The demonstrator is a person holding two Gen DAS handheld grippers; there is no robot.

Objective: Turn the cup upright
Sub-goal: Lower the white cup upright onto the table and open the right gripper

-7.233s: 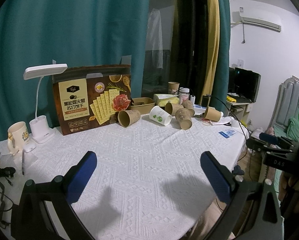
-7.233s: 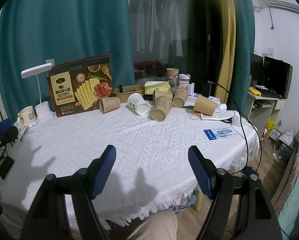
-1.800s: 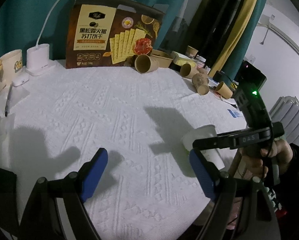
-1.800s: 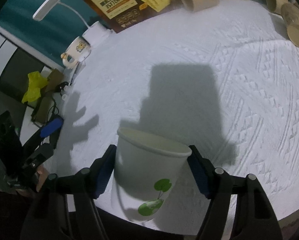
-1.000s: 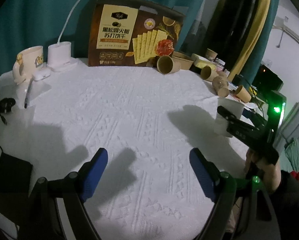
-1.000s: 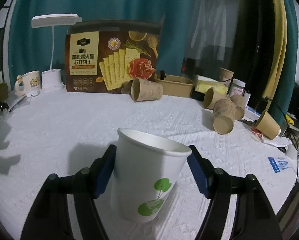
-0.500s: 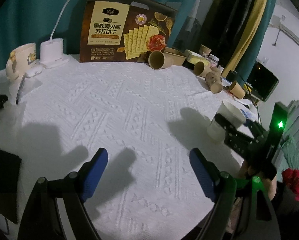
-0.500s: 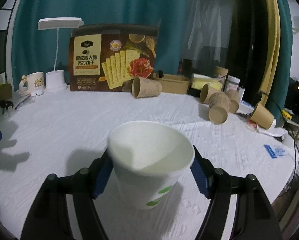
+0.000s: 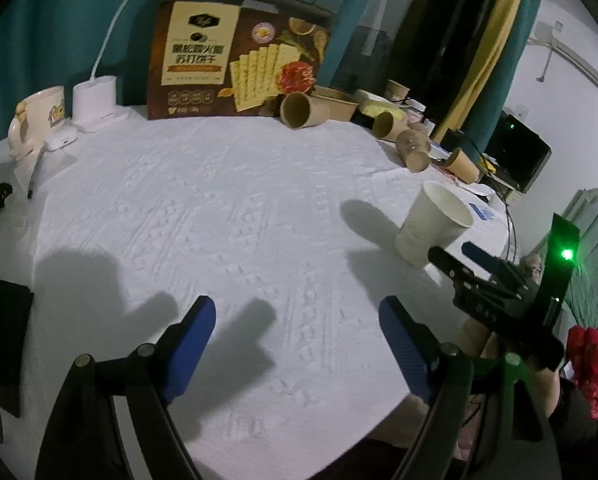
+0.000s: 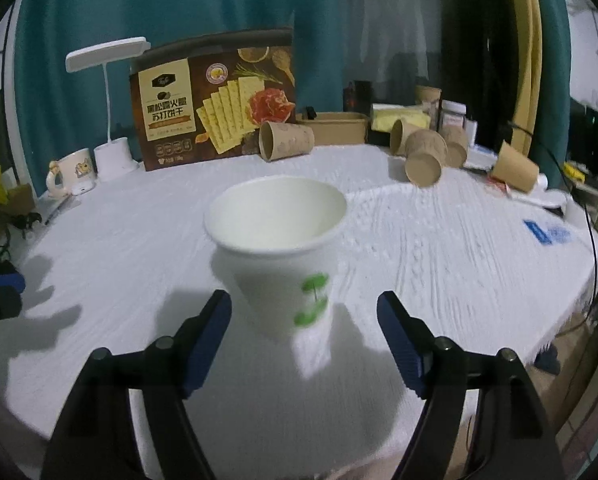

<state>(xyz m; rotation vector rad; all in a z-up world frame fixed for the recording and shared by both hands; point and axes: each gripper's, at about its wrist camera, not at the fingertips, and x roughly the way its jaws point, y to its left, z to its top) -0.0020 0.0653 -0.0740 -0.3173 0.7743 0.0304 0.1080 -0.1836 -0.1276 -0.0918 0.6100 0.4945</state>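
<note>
1. Left wrist view: the left gripper hangs over the near part of the white-clothed table, its blue fingers spread wide with only cloth between them.
2. In the same view, the white paper cup stands mouth-up near the table's right edge. The right gripper sits just beside the cup's near side, tips apart and not touching it.
3. At the table's far side stand a brown cracker box, a white desk lamp and a cream mug; several brown paper cups lie on their sides.
4. Right wrist view: the right gripper has its fingers wide apart, and the white paper cup stands upright on the cloth just beyond and between them, clear of both pads. A green leaf mark shows on its wall; the picture is a little blurred.
5. Behind the cup are the cracker box, the desk lamp, the mug and the tipped brown cups.
</note>
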